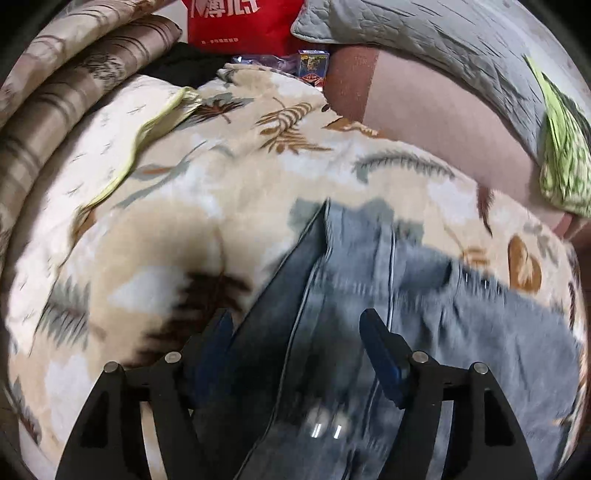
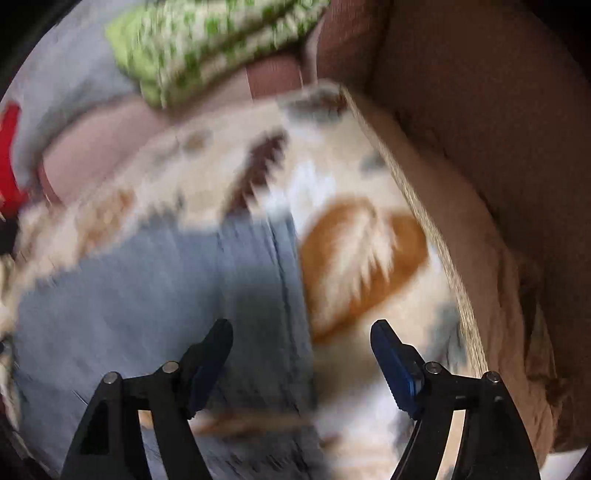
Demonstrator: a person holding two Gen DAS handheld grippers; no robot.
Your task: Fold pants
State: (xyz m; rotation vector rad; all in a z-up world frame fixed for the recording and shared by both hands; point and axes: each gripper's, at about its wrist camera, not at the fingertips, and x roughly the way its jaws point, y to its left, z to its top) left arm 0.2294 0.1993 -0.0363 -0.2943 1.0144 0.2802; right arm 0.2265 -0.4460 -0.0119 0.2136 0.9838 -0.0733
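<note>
Light blue jeans (image 1: 461, 332) lie on a cream leaf-print blanket (image 1: 221, 192). In the left wrist view a raised fold of the jeans runs between my open left gripper (image 1: 295, 328) fingers; the jaws stand wide and do not pinch it. In the right wrist view the jeans (image 2: 155, 295) lie left and centre, blurred by motion. My right gripper (image 2: 301, 332) is open above the jeans' right edge, its left finger over denim, its right finger over the blanket (image 2: 351, 177).
A red bag (image 1: 240, 26), a small box (image 1: 314, 66) and striped bedding (image 1: 74, 92) lie at the back. A grey quilt (image 1: 443, 40) and green-patterned cloth (image 1: 561, 158) lie right. A brown sofa side (image 2: 498, 147) borders the blanket.
</note>
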